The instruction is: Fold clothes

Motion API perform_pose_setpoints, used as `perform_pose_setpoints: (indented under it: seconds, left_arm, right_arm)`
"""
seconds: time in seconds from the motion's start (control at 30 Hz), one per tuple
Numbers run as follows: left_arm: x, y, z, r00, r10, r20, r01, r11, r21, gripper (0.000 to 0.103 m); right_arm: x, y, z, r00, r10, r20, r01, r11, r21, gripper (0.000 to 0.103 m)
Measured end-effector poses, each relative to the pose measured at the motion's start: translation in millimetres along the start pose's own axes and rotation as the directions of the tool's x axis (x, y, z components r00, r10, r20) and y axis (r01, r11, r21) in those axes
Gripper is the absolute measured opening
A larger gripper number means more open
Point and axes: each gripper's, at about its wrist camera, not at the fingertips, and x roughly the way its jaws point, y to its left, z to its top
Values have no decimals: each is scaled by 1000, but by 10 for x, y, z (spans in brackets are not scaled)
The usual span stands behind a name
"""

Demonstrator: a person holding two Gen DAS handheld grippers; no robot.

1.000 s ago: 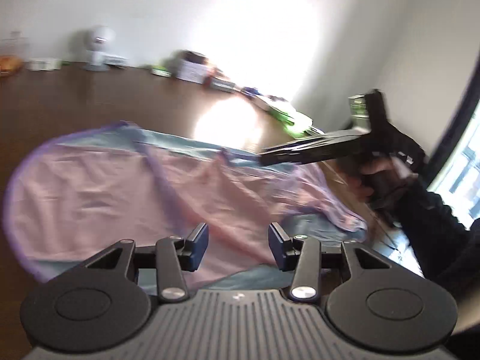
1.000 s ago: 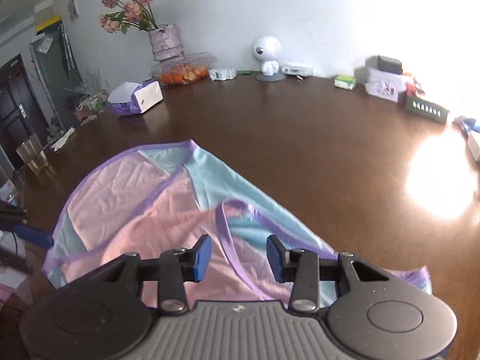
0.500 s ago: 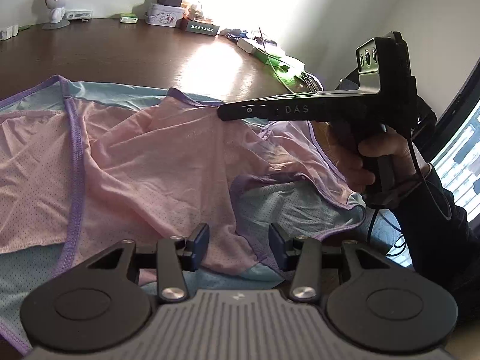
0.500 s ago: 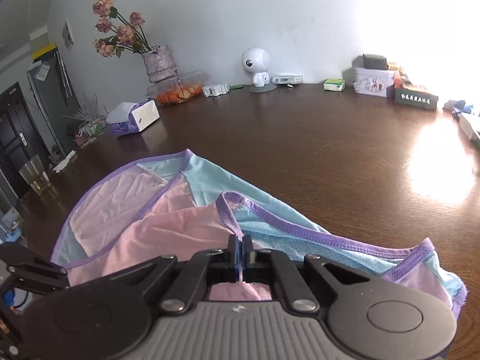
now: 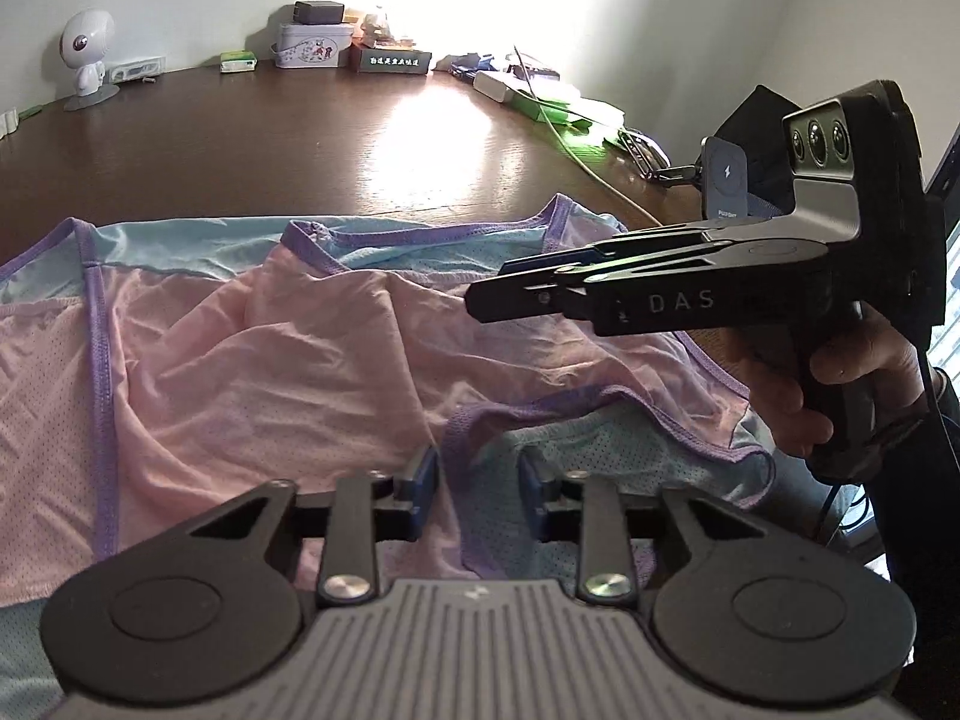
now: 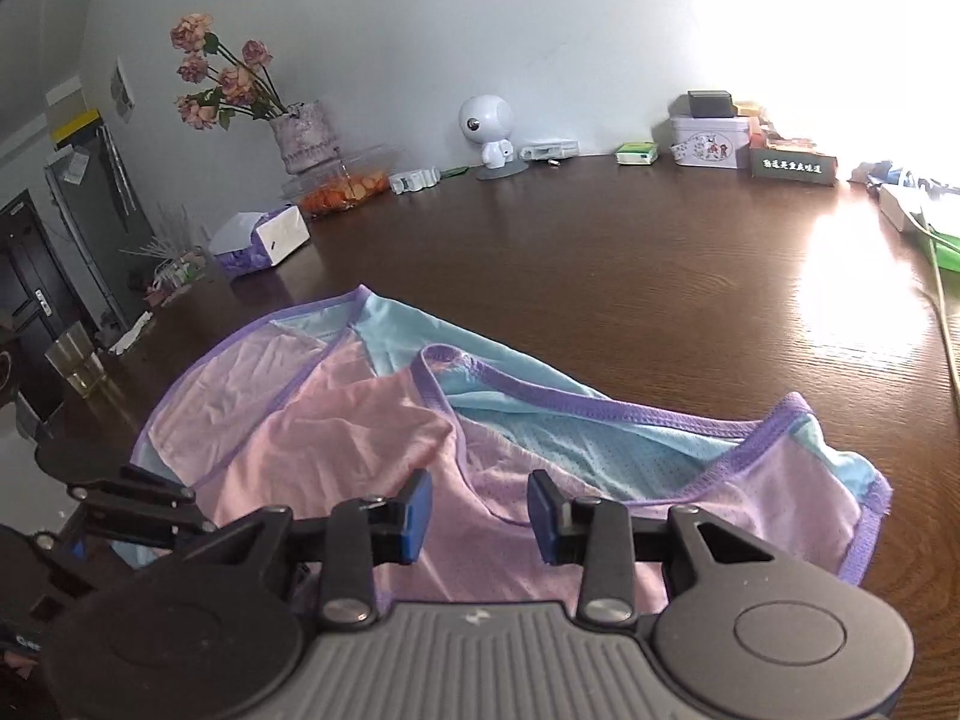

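Observation:
A pink and light-blue mesh garment (image 5: 312,372) with purple trim lies rumpled on the dark wooden table (image 5: 288,156). My left gripper (image 5: 477,480) hovers low over its near edge. Its jaws are closing, still apart, with a purple-trimmed hem (image 5: 468,438) between the blue pads. My right gripper (image 6: 480,504) sits over the pink front panel (image 6: 336,450) near the neckline trim (image 6: 540,408). Its jaws are opening and the pads press on nothing. Seen from the left wrist, the right gripper (image 5: 480,300) reaches in from the right, held by a hand (image 5: 798,396).
Along the table's far edge stand a white robot figurine (image 6: 489,132), a tin box (image 6: 711,141), a vase of flowers (image 6: 300,132), a bowl of orange fruit (image 6: 345,186) and a tissue box (image 6: 264,237). A cable (image 5: 576,156) and green papers lie at the right.
My left gripper moved in closer over the garment's hem and its jaws narrowed. My right gripper shut on pink cloth half a second ago and has since opened again.

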Motion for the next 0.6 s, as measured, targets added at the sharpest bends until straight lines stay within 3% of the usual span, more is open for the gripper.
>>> perform_pose_setpoints:
  seconds: [0.07, 0.13, 0.33, 0.4, 0.5, 0.53, 0.57, 0.6]
  left_arm:
    - [-33, 81, -3, 1000, -12, 18, 13, 999, -45, 0]
    - [-136, 121, -14, 998, -5, 68, 9, 998, -67, 0]
    - [-316, 224, -86, 992, -14, 126, 33, 989, -146, 0]
    - [-315, 240, -126, 991, -1, 136, 23, 986, -164, 1]
    - [-302, 252, -157, 992, 10, 128, 15, 982, -189, 2]
    - [-307, 256, -163, 991, 14, 130, 12, 981, -192, 2]
    - [-313, 265, -173, 991, 12, 131, 13, 981, -192, 2]
    - [-324, 279, -184, 991, 15, 131, 11, 981, -195, 2]
  right_arm:
    - [85, 72, 14, 999, 26, -22, -26, 999, -30, 27]
    - [175, 105, 14, 999, 26, -36, -27, 999, -29, 3]
    - [121, 198, 77, 997, 42, 64, -42, 999, -6, 0]
    - [154, 158, 74, 998, 18, 60, -20, 999, 30, 8]
    - [-13, 76, 4, 998, -17, 62, 13, 998, 69, 12]
    - [-170, 45, -47, 996, -13, 93, 7, 998, 64, 19]
    - [-367, 7, -118, 992, -13, 129, 5, 998, 61, 37]
    - [-583, -54, -213, 986, -20, 167, 11, 998, 56, 46]
